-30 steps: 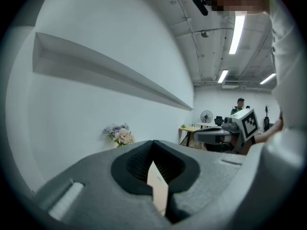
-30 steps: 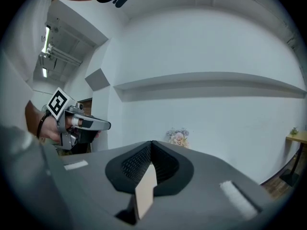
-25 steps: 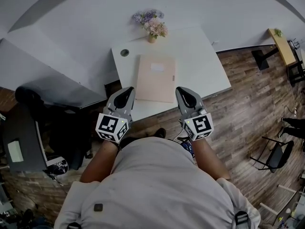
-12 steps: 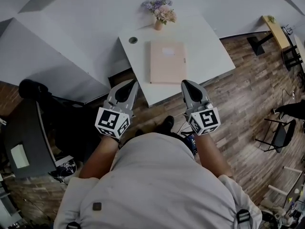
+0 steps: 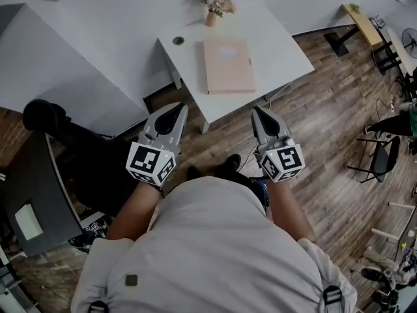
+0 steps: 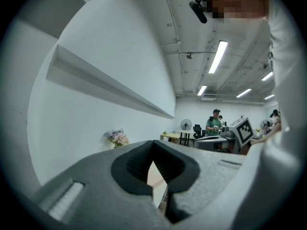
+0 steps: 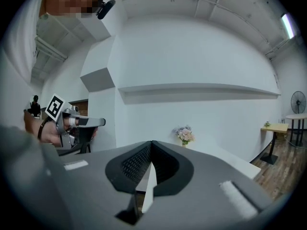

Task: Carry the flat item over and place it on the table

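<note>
In the head view, the pale pink flat rectangular folder (image 5: 228, 65) is lying flat on the white rectangular surface (image 5: 277, 47), in its middle and square to its edges. A small vase of pink and lilac flowers (image 5: 212, 0) is standing at the far edge of that surface. The left gripper (image 5: 178, 107) and the right gripper (image 5: 257, 110) are both hanging off the near edge of the surface, over the brown wooden floor (image 5: 326, 129). A moment ago their tips were reaching right up to that near edge, on either side of the folder. Now they are drawing back from it, and the surface is looking smaller and further off. Judging by this, the placing is done and the person is stepping away.

In the left gripper view, the left gripper (image 6: 153, 143) is pointing level towards the surface. Its jaws are meeting at the tips with nothing between them. A pale strip is showing through the slot behind the tips, too small to name.

In the right gripper view, the right gripper (image 7: 152, 143) is showing its jaws fully together and empty. The surface (image 7: 225, 158) is lying well beyond them with the flowers (image 7: 183, 134) at its far side. The folder is not showing here.
</note>
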`<action>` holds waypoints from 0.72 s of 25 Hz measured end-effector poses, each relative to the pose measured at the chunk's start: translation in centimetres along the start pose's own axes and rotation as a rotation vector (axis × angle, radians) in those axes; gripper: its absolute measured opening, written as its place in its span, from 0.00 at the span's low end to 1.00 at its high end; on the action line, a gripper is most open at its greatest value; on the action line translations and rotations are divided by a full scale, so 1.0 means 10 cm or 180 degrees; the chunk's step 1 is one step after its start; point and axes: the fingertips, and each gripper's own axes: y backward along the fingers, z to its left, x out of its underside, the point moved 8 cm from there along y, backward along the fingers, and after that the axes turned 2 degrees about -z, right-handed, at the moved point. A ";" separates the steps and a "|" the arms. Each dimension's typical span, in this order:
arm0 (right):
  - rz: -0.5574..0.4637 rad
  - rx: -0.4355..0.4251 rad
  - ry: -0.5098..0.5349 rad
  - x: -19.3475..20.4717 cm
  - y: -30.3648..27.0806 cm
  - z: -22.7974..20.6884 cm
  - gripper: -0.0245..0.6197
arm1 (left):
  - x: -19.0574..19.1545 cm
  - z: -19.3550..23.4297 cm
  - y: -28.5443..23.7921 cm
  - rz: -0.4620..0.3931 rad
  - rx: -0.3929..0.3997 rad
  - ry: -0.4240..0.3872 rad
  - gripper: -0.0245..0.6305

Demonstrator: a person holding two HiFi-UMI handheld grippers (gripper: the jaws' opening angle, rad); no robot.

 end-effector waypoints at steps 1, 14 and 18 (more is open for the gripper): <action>-0.0003 0.0001 0.0020 -0.01 0.05 0.02 0.05 | -0.01 -0.03 0.02 -0.0009 0.0013 -0.0005 0.04; -0.0162 -0.0195 0.0126 -0.08 0.88 -0.29 0.05 | 0.02 -0.96 0.03 -0.0063 -0.0114 -0.0080 0.04; -0.0181 -0.0293 0.0089 -0.07 1.28 -0.44 0.05 | 0.07 -1.41 0.03 -0.0064 -0.0202 -0.0094 0.04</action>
